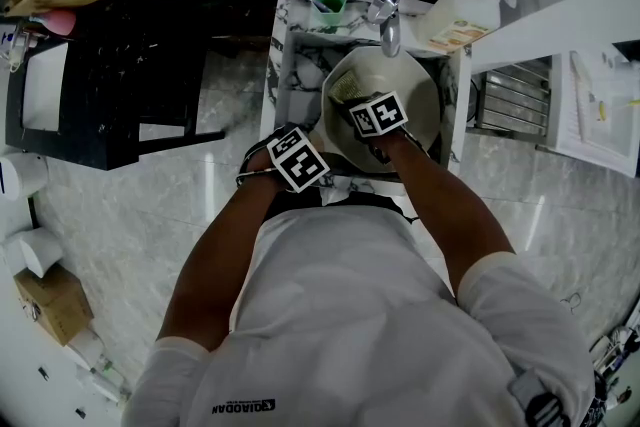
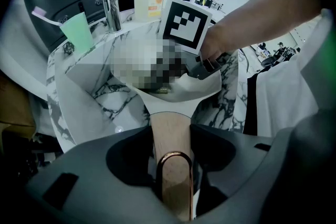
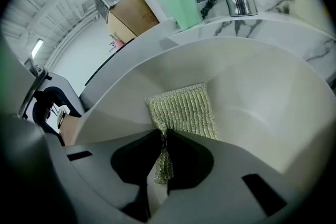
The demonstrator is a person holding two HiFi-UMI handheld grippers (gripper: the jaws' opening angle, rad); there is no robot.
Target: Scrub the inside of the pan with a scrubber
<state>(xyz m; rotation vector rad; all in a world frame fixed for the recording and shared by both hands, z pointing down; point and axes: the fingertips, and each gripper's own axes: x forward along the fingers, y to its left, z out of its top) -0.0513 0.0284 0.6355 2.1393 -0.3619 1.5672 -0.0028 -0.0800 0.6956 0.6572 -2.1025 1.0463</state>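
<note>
A cream-white pan (image 1: 410, 95) sits tilted in the marble sink (image 1: 290, 75). Its wooden handle (image 2: 170, 139), with a copper hanging loop, is clamped between the jaws of my left gripper (image 2: 172, 165), which is shut on it near the sink's front edge (image 1: 297, 158). My right gripper (image 1: 377, 115) is inside the pan, shut on a corner of a greenish-gold mesh scrubber (image 3: 184, 110). The scrubber lies flat against the pan's inner wall (image 3: 252, 92), and it also shows beside the gripper in the head view (image 1: 347, 87).
A chrome faucet (image 1: 388, 15) hangs over the pan's far rim. A green cup (image 1: 328, 5) with a toothbrush and a white soap bottle (image 1: 462, 17) stand on the sink ledge. A black table (image 1: 110, 65) is to the left, a metal rack (image 1: 512, 100) to the right.
</note>
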